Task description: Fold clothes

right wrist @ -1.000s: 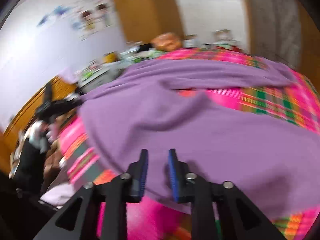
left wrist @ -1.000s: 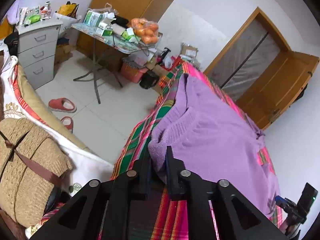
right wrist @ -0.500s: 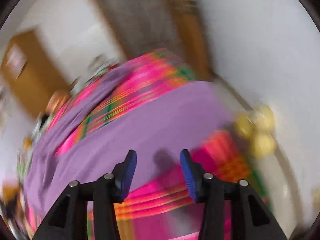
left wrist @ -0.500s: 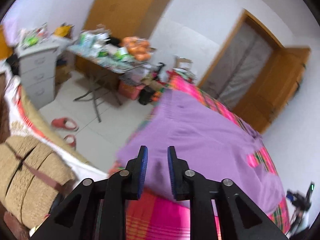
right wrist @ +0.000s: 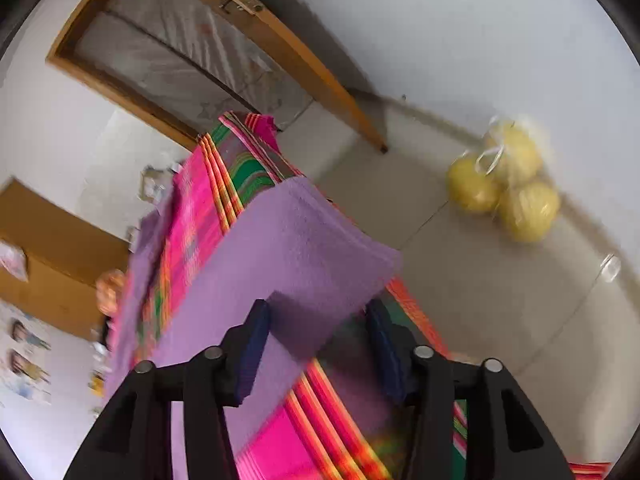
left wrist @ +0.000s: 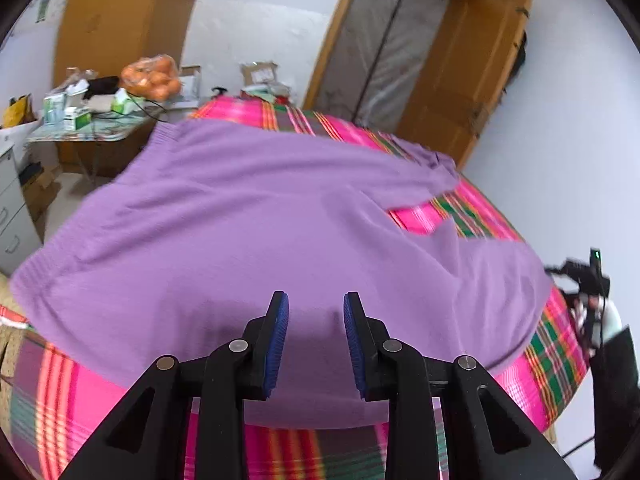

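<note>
So right now the purple sweater is spread flat across the bed, on top of that loud pink and green plaid blanket, with one sleeve flopped off toward the far side by the door.

My left tool hangs over the near hem, and its jaws are opening. There's nothing pinched between them, just knit underneath. My right tool is at a corner of the sweater near the bed's edge. Its jaws are opening too, standing wide on either side of the fabric, and the pads don't press on it as far as I can see. So both tools are released and nothing is being carried.

What worries me from here:

- That corner by the right tool sits right at the edge of the bed, with bare floor tiles below. If I grab too shallow, I reckon it slips out mid-fold and slides off.
- If I close too deep, I'll probably pinch the blanket along with the knit and drag the whole bed cover up.
- The knit looks stretchy. If my two tools pull unevenly, the hem skews and the fold comes out crooked.
- The loose sleeve could bunch under the body if I fold over it.
</note>
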Available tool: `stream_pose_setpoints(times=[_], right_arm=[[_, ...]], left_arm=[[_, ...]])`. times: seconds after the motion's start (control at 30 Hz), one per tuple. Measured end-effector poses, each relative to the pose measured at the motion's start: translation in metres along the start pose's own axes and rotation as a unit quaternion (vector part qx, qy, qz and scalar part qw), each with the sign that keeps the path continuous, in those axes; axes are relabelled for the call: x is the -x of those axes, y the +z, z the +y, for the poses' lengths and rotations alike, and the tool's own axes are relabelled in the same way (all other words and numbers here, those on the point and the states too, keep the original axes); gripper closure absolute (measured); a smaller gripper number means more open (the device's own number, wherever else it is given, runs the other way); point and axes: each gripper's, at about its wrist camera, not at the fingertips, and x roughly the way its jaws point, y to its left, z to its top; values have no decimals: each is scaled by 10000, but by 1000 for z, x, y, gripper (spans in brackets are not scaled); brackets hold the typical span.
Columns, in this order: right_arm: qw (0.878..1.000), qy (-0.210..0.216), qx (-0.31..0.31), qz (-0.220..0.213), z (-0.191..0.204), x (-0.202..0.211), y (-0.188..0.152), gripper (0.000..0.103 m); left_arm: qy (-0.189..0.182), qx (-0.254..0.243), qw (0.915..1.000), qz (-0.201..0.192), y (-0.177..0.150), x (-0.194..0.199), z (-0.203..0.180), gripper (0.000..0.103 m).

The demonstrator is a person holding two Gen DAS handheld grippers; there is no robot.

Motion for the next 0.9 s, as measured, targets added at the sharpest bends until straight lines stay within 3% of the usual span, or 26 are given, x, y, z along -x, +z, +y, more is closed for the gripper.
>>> stream_pose_setpoints(times=[0.03,0.1,0.2,0.3,0.43,0.6,0.9], right_arm=[[9999,73,-104,-64,-3,1,2,56],[9991,221,-305,-196,-10,4,5,77],[9974,415,-404,-430,-15,13,3,96],[9953,595,-413,-647,-13,31,-3,97],[9927,488,-346,-1051,-14,73,-14,97],[9852,-75,-288,-1690,-19,135,-31,100],[9805,-844,-592,-1671,-59,147,-39,100]], left_arm=[[1,-41,10000,47,-2,-3,-4,73],[6,-104,9999,121,-5,-9,-10,73],[21,-119,9998,162,-7,-13,-12,73],[2,-123,9997,203,-7,-16,-10,73],[-12,-181,9996,223,-10,-14,-9,73],[-105,-223,9995,207,-12,-8,-6,73],[-322,-402,9983,289,-21,-7,-13,70]])
